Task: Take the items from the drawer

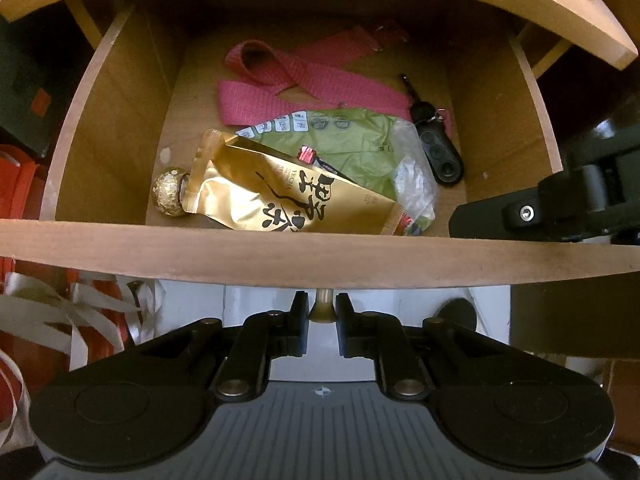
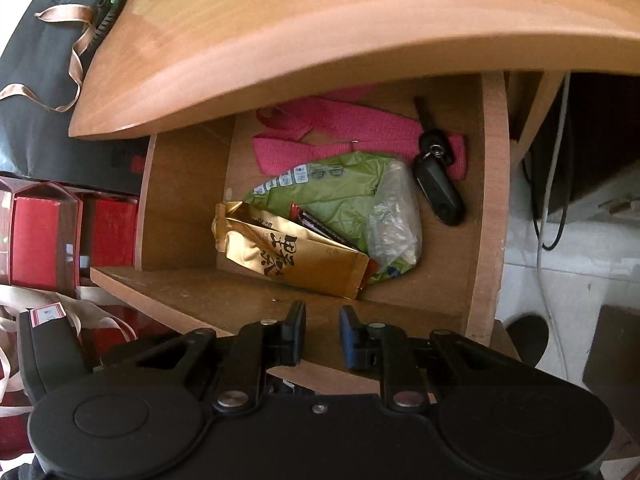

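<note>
The wooden drawer [image 1: 320,254] stands pulled out under the desk top. Inside lie a gold foil pouch [image 1: 280,196], a gold foil ball [image 1: 168,196], a green plastic bag [image 1: 352,148], a pink webbing strap [image 1: 304,80] and a black car key [image 1: 438,148]. My left gripper [image 1: 322,312] is shut on the drawer knob [image 1: 323,308] at the front panel. My right gripper [image 2: 322,320] is open and empty, above the drawer's front edge [image 2: 224,296], just short of the gold pouch [image 2: 292,256]. It also shows at the right of the left wrist view [image 1: 560,208].
The desk top [image 2: 320,40] overhangs the back of the drawer. Red gift boxes [image 2: 52,240] and ribboned bags [image 1: 48,312] stand to the left. White and black cables [image 2: 548,200] hang to the right over a white floor.
</note>
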Demonstrator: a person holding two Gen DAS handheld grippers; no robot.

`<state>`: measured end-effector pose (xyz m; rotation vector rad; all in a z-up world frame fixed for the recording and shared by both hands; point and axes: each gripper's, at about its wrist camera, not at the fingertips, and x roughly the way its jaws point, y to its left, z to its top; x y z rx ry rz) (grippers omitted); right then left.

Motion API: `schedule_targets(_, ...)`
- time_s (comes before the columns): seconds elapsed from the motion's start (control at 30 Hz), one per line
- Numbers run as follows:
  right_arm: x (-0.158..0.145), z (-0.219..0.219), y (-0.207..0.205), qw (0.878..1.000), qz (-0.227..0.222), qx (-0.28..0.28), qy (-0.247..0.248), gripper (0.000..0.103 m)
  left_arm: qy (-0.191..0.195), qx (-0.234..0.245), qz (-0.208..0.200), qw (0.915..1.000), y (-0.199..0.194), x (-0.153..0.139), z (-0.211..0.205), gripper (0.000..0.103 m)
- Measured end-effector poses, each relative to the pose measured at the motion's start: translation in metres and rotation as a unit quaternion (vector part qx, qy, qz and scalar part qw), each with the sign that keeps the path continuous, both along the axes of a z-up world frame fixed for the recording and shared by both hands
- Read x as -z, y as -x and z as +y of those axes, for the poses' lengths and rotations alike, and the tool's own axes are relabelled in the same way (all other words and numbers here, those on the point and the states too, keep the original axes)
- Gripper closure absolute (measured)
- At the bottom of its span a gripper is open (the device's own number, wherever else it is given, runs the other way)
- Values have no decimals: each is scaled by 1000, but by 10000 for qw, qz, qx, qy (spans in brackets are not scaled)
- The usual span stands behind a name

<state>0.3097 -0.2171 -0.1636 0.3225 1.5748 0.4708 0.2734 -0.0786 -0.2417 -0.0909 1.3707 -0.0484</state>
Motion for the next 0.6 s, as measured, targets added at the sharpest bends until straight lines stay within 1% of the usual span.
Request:
schedule_targets(0.1,-1,-3,0,9999,26,138,-94,85,-66,45,-68,9999,2,-4,-2,90)
schedule_targets(0.17,0,-1,0,9999,69,110,-112,85,-67,49,-24,10000,2,-4,0,90)
schedule_targets(0.33,1,2,-6,9999,32,68,-90,85,-59,41,-99,9999,0,-5,-1,90)
schedule_targets(0.43,-1,-1,-6,9999,22,95,-95,85,-21,38,-137,9999,2,-4,0,90)
schedule_targets(0.5,-2,-2,-6,9999,-42,50,-119,82,13,48,-161,9999,3,-4,2,89)
schedule_targets(0.6,0,4,-4,9999,-120,-39,-113,82,97,50,-160,9998,7,-7,5,89)
